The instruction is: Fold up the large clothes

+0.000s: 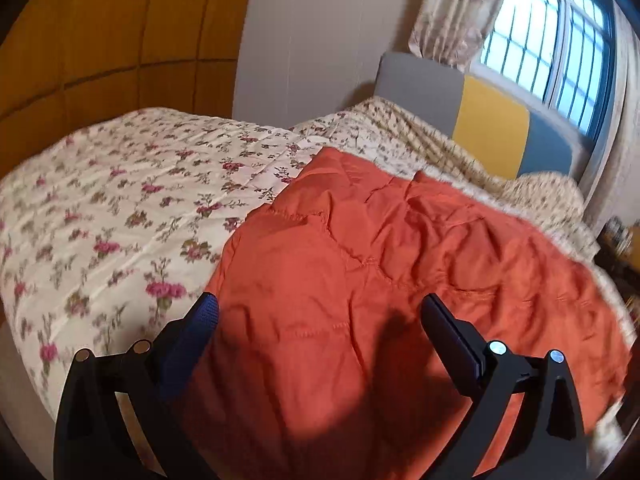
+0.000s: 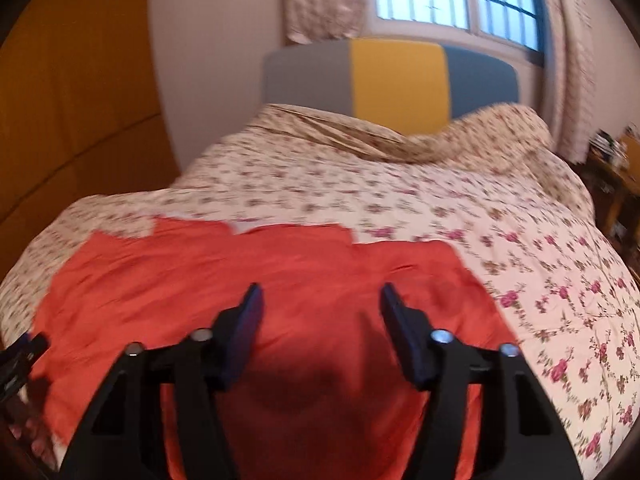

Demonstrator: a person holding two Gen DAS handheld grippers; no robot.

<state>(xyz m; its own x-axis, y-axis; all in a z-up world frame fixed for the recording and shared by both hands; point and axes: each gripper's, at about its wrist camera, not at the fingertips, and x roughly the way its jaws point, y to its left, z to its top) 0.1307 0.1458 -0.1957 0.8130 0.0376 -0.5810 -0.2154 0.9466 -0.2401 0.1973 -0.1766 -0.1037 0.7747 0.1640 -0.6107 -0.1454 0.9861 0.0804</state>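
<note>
Beneath and ahead of both claws lies the orange garment (image 1: 400,260), spread on the bed over a floral quilt (image 1: 100,208). Our left claw (image 1: 320,312) hangs above it with its jaws wide apart and nothing between them. Our right claw (image 2: 322,300) is likewise released, jaws parted over bare orange cloth and gripping nothing; the left wrist view is sharp enough to show no pinch there, while the right view is blurred but shows daylight between the pads.

As for progress, we judge the folding begun but not finished. Beyond our right claw the garment's (image 2: 240,264) far edge runs in straight, stepped lines, which suggests a part has been turned in already, though we cannot tell how many layers lie there. Ahead of our left claw the cloth is rumpled, with seams and creases standing up. What remains, as we read it, is to smooth that and bring the garment into a compact stack.
</note>
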